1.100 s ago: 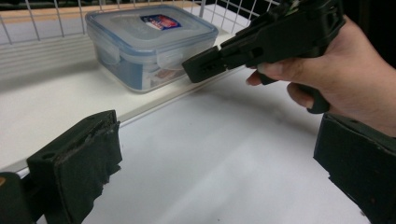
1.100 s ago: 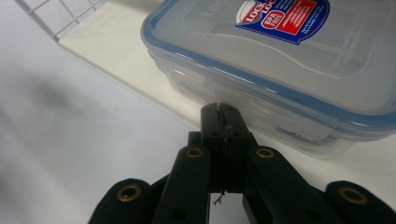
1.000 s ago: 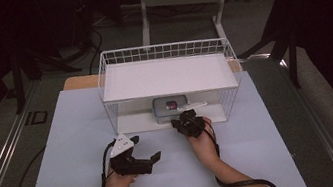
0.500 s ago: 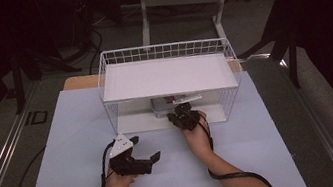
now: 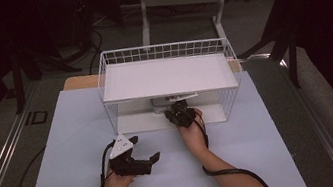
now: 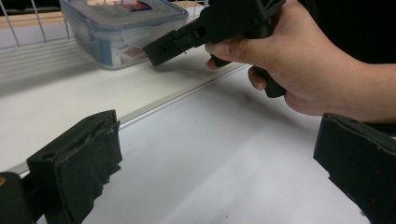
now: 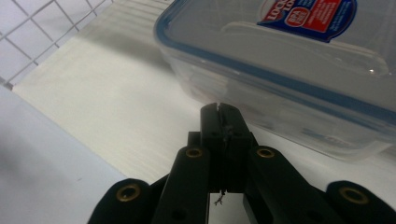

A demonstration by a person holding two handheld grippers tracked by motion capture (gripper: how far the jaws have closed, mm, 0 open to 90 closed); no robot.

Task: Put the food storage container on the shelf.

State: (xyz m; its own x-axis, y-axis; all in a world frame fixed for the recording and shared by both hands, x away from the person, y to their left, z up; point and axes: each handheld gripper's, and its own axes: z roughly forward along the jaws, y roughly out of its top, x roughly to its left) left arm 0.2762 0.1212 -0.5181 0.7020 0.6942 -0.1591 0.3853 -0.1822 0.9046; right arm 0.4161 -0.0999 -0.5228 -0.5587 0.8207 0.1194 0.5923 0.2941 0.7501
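Container (image 7: 299, 70) on white shelf (image 7: 116, 107) (dark room).

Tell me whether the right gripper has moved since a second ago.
Yes. In the high view the right gripper has gone forward, toward the wire rack: it now reaches under the upper shelf, shut, its tips at the plastic container.

We list the colours as we find them. Right claw (image 7: 219, 109): matt black, with brass-coloured rivets on its arms. Left claw (image 6: 224, 154): black, its pads worn and ragged; a pale grey three-cornered plate sits on top in the high view. Food box (image 7: 299, 79): clear plastic, blue seal band under the lid, red-and-blue label at upper right of the frame. Wire rack (image 5: 163, 53): white grid, white shelves. Surface (image 5: 70, 139): pale bluish white. Cables: black.
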